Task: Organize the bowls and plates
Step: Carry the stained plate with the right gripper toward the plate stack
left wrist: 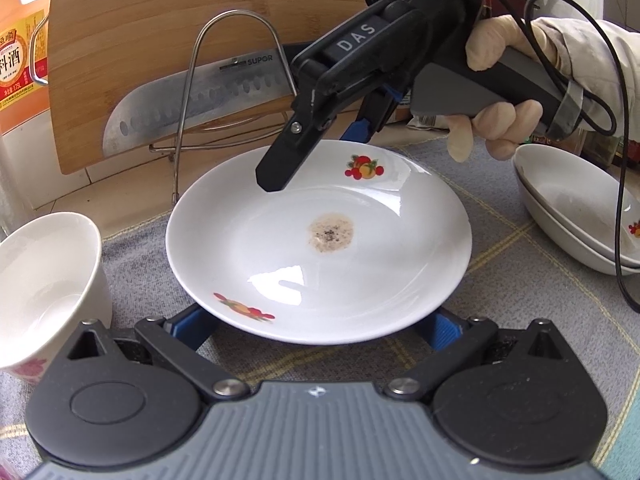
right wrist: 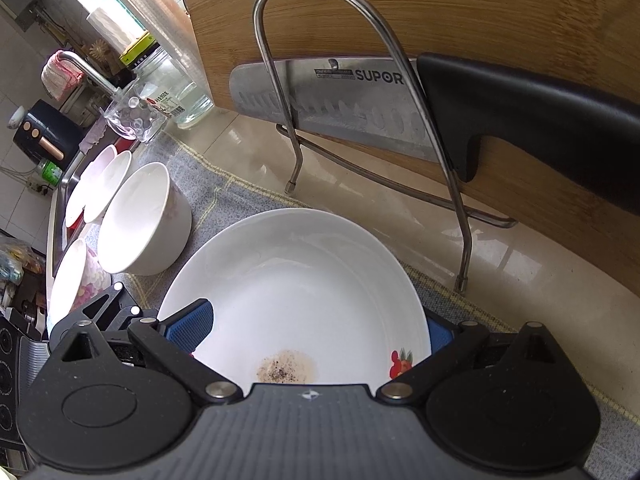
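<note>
Left wrist view – right gripper (left wrist: 320, 152) marked "DAS", jaws spread over plate (left wrist: 280, 248); knife (left wrist: 192, 108) reads "SUPOR"

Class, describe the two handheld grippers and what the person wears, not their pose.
Both grippers are black with blue ribbed pads and a grey ridged body. The right gripper reads "DAS", has a grey handle and a black cable. A pale glove and light sleeve are worn.

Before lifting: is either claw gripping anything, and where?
Nothing looks clamped. Both claws are open: the right claw straddles the far rim of the plate, the left claw has its tips under the near rim.
</note>
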Demonstrator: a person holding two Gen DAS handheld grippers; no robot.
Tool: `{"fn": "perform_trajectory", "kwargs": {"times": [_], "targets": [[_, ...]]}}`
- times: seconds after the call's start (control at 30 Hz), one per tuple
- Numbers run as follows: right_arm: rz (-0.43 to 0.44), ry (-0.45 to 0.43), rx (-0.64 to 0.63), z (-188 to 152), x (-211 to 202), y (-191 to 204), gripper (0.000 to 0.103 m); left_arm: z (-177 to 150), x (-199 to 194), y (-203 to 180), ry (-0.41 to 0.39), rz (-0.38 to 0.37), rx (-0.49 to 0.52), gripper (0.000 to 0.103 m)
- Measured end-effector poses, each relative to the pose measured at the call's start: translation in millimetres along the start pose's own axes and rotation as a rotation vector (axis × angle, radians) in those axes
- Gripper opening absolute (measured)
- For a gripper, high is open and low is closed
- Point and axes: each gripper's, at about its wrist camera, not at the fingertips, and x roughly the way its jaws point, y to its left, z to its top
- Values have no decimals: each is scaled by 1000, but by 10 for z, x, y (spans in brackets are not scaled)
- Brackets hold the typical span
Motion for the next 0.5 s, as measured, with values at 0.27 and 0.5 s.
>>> {"fn": "perform_trajectory", "kwargs": {"times": [0.27,0.5], "targets": [[-3,-13,-5,31,25,3,103,-6,-15,-4,-4,0,0,103],[12,-4,-12,4,10,19,103,6,-25,20,5,8,2,103]]}}
